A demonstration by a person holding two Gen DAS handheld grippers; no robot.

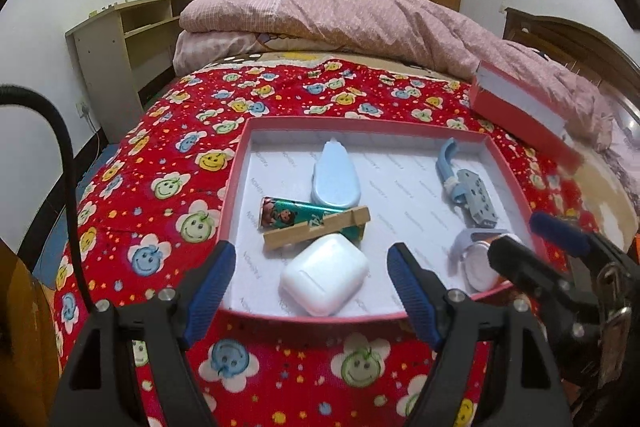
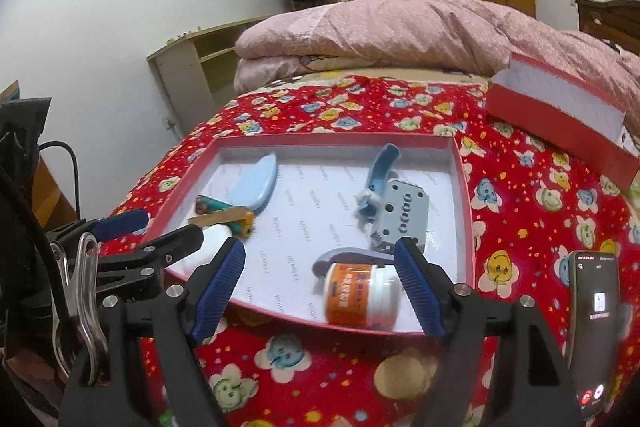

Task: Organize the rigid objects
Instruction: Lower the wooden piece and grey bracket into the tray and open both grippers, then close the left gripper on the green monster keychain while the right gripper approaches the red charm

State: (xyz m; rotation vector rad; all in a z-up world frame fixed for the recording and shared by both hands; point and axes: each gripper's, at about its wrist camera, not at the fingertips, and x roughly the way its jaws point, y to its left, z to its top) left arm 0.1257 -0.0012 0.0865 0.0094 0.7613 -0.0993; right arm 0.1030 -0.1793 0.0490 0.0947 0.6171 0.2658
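Note:
A shallow red box [image 1: 240, 143] [image 2: 466, 195] lies on the red flowered bedspread. In it are a white earbud case [image 1: 325, 275], a wooden clothespin [image 1: 316, 229] across a green cartoon tube [image 1: 280, 214], a light blue oval case [image 1: 335, 175] [image 2: 256, 183], a blue hook [image 1: 446, 163] [image 2: 380, 167], a grey perforated block [image 1: 478, 197] [image 2: 402, 215] and an orange-labelled white jar [image 2: 360, 293]. My left gripper [image 1: 312, 277] is open above the earbud case. My right gripper [image 2: 320, 279] is open with the jar lying between its fingers.
The box's red lid [image 1: 524, 107] [image 2: 560, 115] rests tilted against a pink quilt [image 1: 360, 15] at the back right. A phone [image 2: 594, 331] with a lit screen lies on the bedspread at the right. A beige shelf [image 1: 128, 43] stands left of the bed.

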